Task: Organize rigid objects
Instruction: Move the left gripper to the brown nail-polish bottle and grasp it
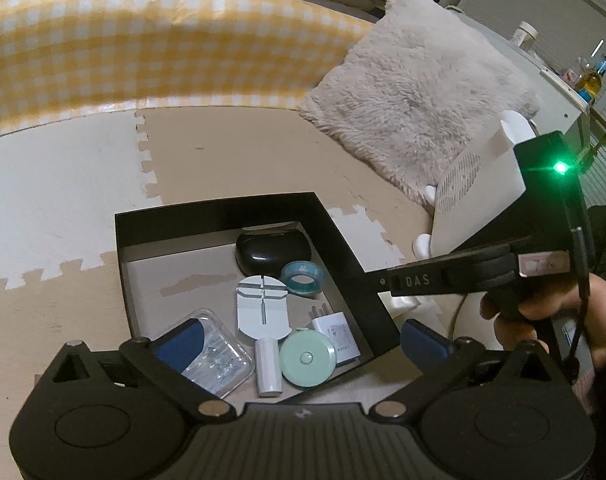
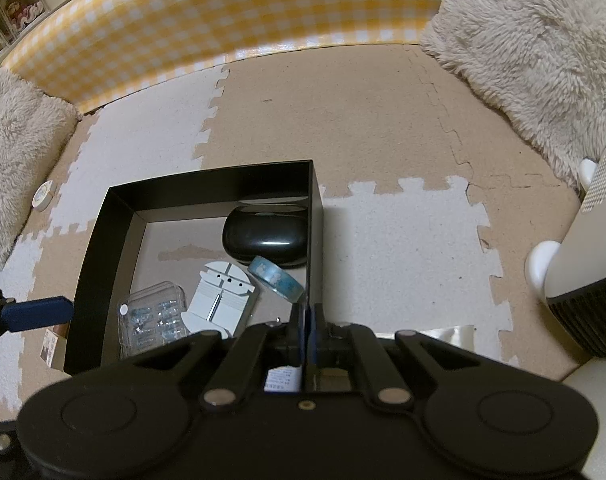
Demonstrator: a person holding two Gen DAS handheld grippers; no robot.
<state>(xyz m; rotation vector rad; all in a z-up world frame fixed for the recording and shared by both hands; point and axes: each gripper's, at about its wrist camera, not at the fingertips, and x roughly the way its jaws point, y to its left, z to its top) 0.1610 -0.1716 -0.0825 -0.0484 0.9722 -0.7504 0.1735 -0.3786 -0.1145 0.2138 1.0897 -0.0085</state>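
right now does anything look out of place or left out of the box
One tape roll lies on the foam mat beside the left fluffy cushion, well outside the black box holding the other items.

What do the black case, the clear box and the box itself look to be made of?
Black case: likely hard glossy plastic, since it shows sharp light reflections. Clear box: transparent rigid plastic, small parts visible through it. Black box: thin straight walls with a matte-to-satin sheen, probably coated cardboard, though this cannot be confirmed.
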